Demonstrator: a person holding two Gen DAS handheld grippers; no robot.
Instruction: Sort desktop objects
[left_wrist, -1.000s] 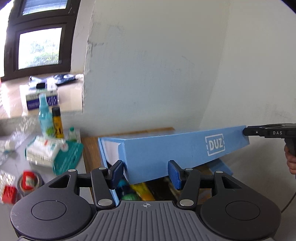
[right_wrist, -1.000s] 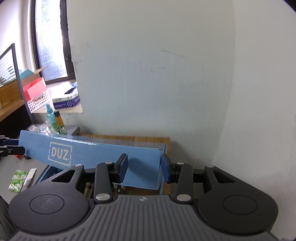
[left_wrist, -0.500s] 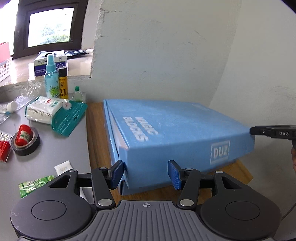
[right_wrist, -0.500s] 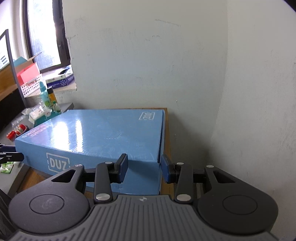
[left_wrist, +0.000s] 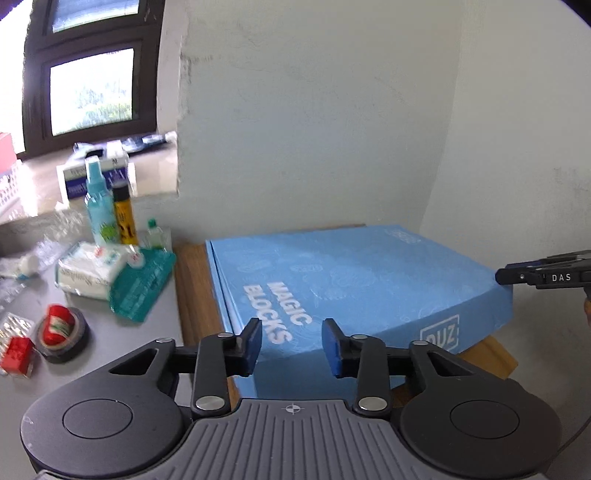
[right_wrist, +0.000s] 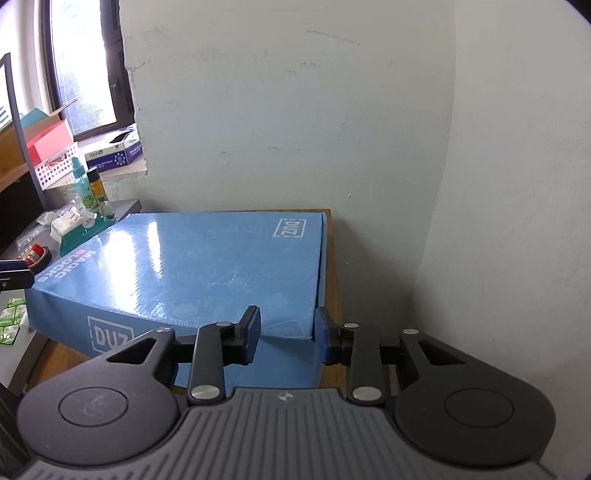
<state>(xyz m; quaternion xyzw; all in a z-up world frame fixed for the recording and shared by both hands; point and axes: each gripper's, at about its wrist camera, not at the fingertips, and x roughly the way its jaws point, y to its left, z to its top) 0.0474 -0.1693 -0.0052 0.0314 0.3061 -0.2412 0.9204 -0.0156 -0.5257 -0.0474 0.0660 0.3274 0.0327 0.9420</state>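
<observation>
Lying flat on the wooden stand (right_wrist: 334, 258) now, lid-down blue box (left_wrist: 351, 280); both grippers' fingers (left_wrist: 251, 345) parted, empty.

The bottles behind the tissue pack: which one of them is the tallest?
The turquoise spray bottle, leftmost of the three. It rises above the yellow bottle with a black cap beside it; the small clear bottle with a green cap is much shorter.

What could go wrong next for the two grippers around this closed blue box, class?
1. The blue box overhangs the wooden board at its near corner, so a nudge might tip or slide it.
2. Both the left gripper and right gripper are open at its edge; closing could dent the lid.
</observation>
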